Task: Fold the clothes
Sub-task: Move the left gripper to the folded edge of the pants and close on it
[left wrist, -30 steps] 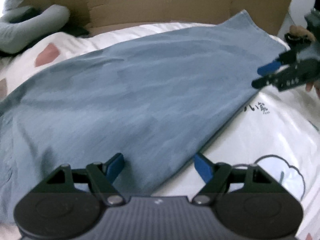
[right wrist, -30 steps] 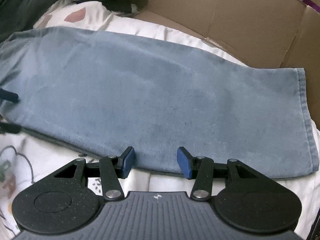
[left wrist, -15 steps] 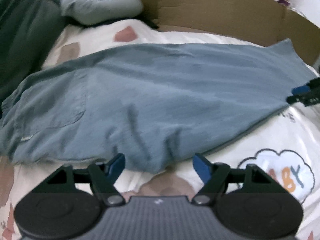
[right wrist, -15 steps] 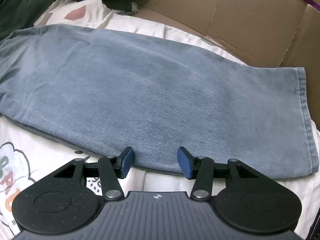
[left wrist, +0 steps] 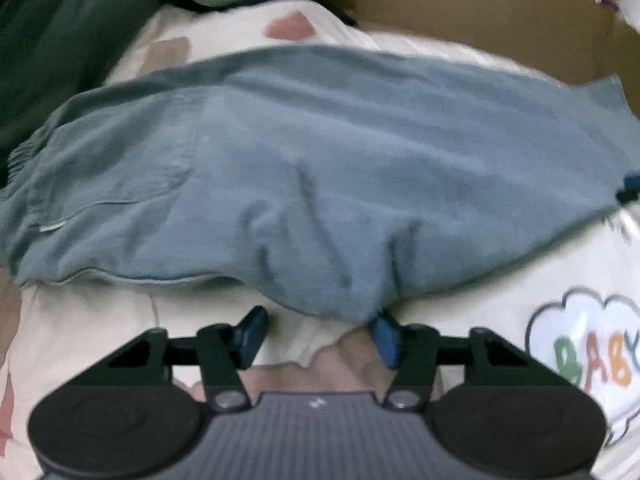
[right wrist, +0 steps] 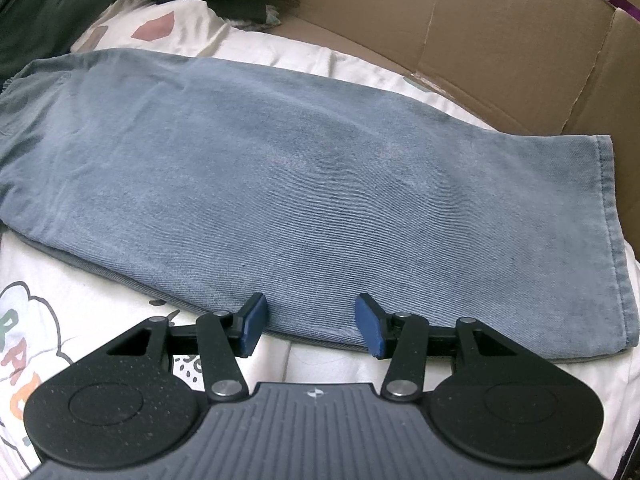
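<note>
Off to the far left of my left tongs (left wrist: 316,334) lay the gathered waistband (left wrist: 24,156) of the blue jeans (left wrist: 320,168), spread lengthwise over the printed bedsheet (left wrist: 480,320). As far as I could judge, the jeans had already been doubled leg over leg, since only one long panel faced me with a second layer peeking out along its near edge. Straight ahead of those left tongs the cloth bunched into a small puckered point, and my jaws were closing toward it: the right-hand pad (left wrist: 384,336) touched the tip of that point while the left-hand pad (left wrist: 250,334) stood clear over bare sheet, so nothing was pinched yet. Further right, beyond a cloud print reading BABY (left wrist: 592,360), my right tongs (right wrist: 311,326) sat with their jaws parted and gripping nothing; both blue pads rested just at the near seam of the leg, with the denim edge lying between and ahead of them. To the right of them the hem (right wrist: 608,240) ended the leg, and a cardboard box (right wrist: 500,40) stood behind it all. By my reckoning the task was perhaps at its middle: the lengthwise fold looked done, but the crosswise folds, bringing hem toward waistband, were all left, and neither pair had a hold for them.
</note>
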